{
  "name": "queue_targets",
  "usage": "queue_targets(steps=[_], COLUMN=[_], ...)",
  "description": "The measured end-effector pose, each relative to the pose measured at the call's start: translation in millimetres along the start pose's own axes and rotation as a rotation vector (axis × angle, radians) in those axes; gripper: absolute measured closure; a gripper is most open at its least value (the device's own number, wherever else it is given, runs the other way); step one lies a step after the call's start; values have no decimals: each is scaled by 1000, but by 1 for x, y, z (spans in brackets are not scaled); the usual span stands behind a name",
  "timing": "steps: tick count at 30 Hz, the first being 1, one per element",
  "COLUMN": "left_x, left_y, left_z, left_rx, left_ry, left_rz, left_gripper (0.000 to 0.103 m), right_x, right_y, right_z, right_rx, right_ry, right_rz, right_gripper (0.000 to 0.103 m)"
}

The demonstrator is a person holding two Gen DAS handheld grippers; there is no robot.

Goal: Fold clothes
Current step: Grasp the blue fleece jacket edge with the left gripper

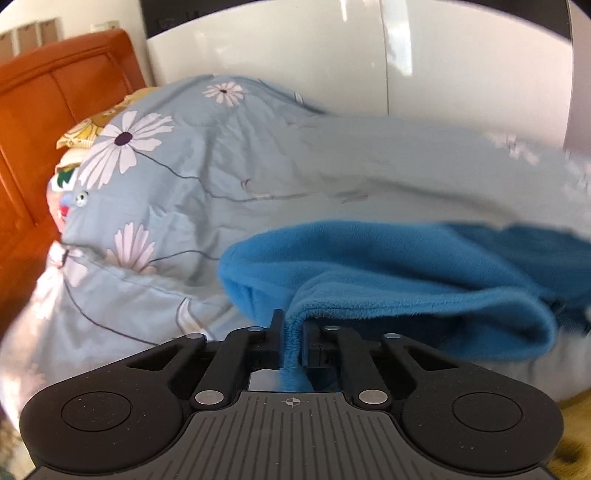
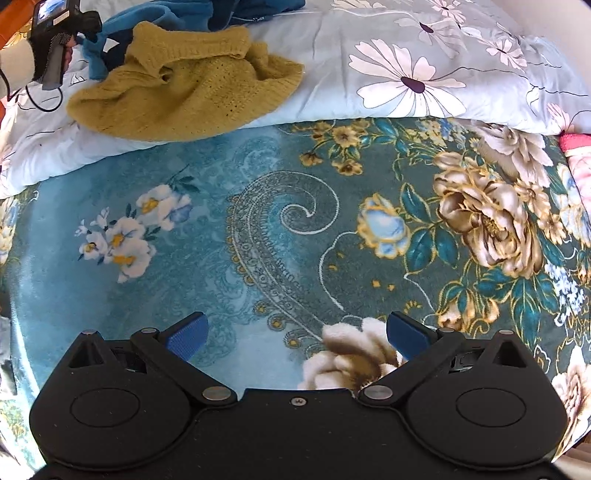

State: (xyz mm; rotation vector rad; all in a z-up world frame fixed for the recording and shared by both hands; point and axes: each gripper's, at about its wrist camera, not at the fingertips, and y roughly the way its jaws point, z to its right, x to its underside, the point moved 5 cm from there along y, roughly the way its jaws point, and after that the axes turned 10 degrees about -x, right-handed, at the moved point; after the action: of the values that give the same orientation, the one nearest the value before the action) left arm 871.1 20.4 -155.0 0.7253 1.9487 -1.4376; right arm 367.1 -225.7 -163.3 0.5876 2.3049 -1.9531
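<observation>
In the left wrist view, my left gripper [image 1: 291, 332] is shut on an edge of a blue fleece garment [image 1: 388, 273], which hangs and spreads to the right over the light-blue floral quilt [image 1: 207, 177]. In the right wrist view, my right gripper [image 2: 297, 334] is open and empty, with its blue pads [image 2: 188, 336] above the teal floral blanket [image 2: 258, 229]. A mustard-yellow knitted sweater [image 2: 184, 85] lies crumpled on the quilt at the upper left. The left gripper [image 2: 55, 40] shows at the far top left, with blue fleece [image 2: 177, 14] beside it.
An orange headboard [image 1: 44, 110] stands at the left and a white wall [image 1: 295, 66] behind. Patterned pillows [image 1: 77, 140] lie by the headboard. The floral quilt [image 2: 424, 66] covers the far half of the bed. A pink cloth [image 2: 580, 162] lies at the right edge.
</observation>
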Motion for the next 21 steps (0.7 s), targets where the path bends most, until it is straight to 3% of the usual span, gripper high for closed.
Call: queue_targets(steps=[3, 8, 14, 21], left_x=[-11, -52, -122, -182], left_y=[-17, -71, -172, -310], left_z=[-8, -23, -45, -71], left_rx=[27, 110, 293, 481], left_ry=[-70, -155, -251, -321], left_rz=[53, 211, 405, 573], left_gripper=[99, 99, 100, 100], right_x=[-2, -3, -7, -24], right_y=[0, -7, -26, -71], right_z=[-4, -12, -22, -42], right_rx=[-7, -16, -29, -73], right_ry=[-7, -28, -31, -96], right_rz=[2, 18, 88, 245], right_gripper=[1, 1, 1, 1])
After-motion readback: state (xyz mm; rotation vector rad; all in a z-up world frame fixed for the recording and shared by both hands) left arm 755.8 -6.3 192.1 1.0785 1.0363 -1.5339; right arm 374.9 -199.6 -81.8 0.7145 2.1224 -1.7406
